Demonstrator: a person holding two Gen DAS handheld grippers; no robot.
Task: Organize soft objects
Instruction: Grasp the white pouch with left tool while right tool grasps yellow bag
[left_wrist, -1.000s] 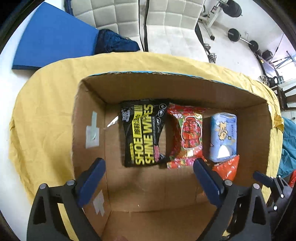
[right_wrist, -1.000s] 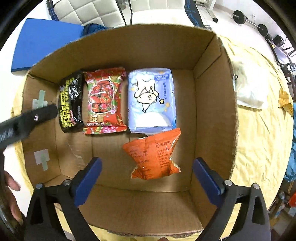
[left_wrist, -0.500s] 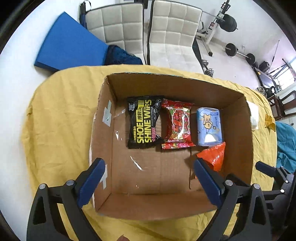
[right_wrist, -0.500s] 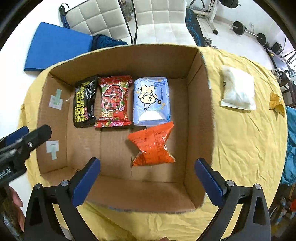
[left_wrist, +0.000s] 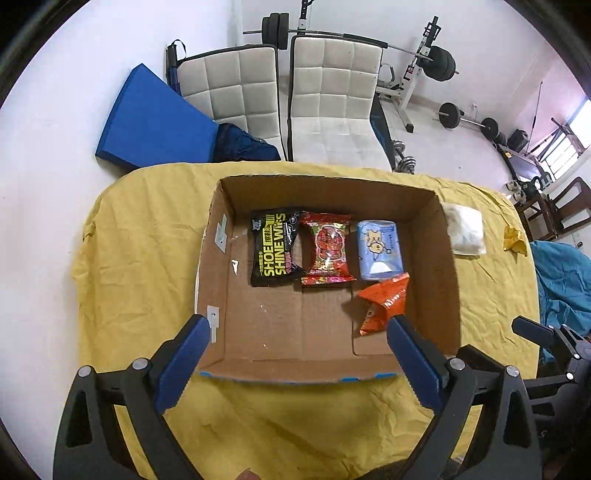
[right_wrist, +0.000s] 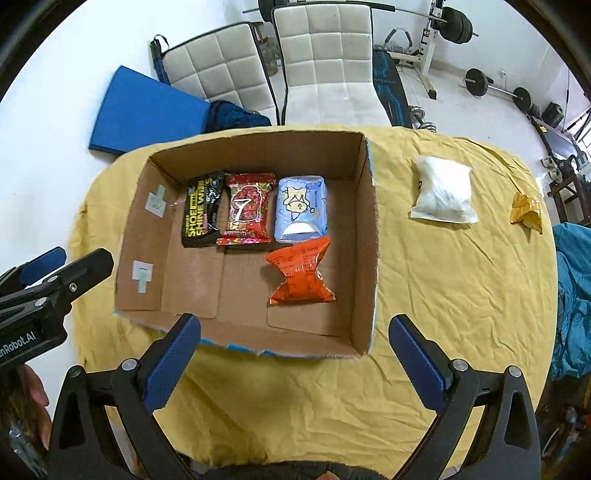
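An open cardboard box (left_wrist: 445, 258) (right_wrist: 369, 236) sits on a yellow cloth. Inside lie a black shoe-wipes pack (left_wrist: 275, 251) (right_wrist: 201, 212), a red snack pack (left_wrist: 327, 249) (right_wrist: 247, 208), a light blue tissue pack (left_wrist: 380, 249) (right_wrist: 301, 208) and an orange packet (left_wrist: 384, 304) (right_wrist: 301, 275). A white soft bag (right_wrist: 441, 190) (left_wrist: 463, 229) lies on the cloth right of the box. My left gripper (left_wrist: 295, 354) is open and empty above the box's near edge. My right gripper (right_wrist: 293, 356) is open and empty above the cloth before the box.
A crumpled yellow wrapper (right_wrist: 526, 212) lies at the table's right edge. A teal cloth (right_wrist: 572, 295) hangs at the far right. Two white chairs (right_wrist: 325, 59) and a blue mat (right_wrist: 144, 110) stand behind the table. Gym weights lie on the floor.
Both grippers have pulled back and up from inside the box. The whole box and the table around it have come into view. The packs in the box have not moved.
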